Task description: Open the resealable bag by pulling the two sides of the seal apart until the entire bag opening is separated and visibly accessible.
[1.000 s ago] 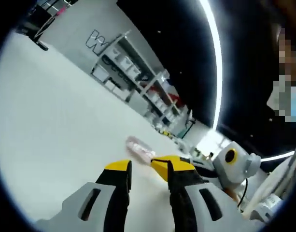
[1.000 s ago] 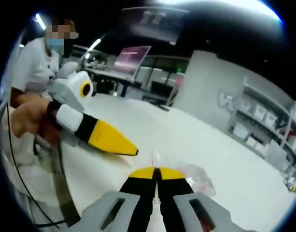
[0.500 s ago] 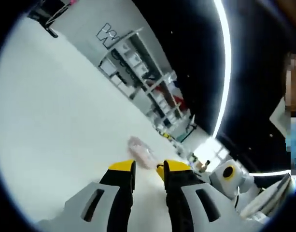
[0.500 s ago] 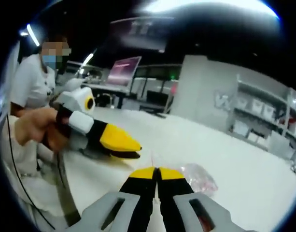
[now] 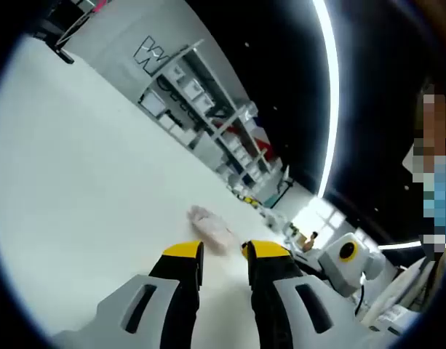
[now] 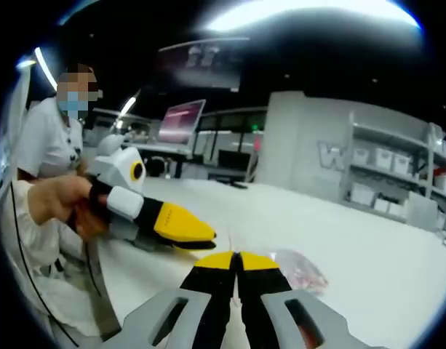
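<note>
- Two claws were seen over the white table [image 5: 77, 182].
- Left claw [image 5: 221, 253] was held apart just short of the resealable bag [image 5: 212, 227].
- Right claw [image 6: 236, 259] was clamped together on the bag's edge.

Bright ceiling light strip [image 5: 329, 87] glaring, white table [image 5: 70, 182] washed out, strong edge bending, soft focus

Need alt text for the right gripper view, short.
The right gripper, its yellow-tipped fingers pressed together, pinches the edge of a clear plastic bag lying on a white table. The left gripper, held in a person's hand, points in from the left.
</note>
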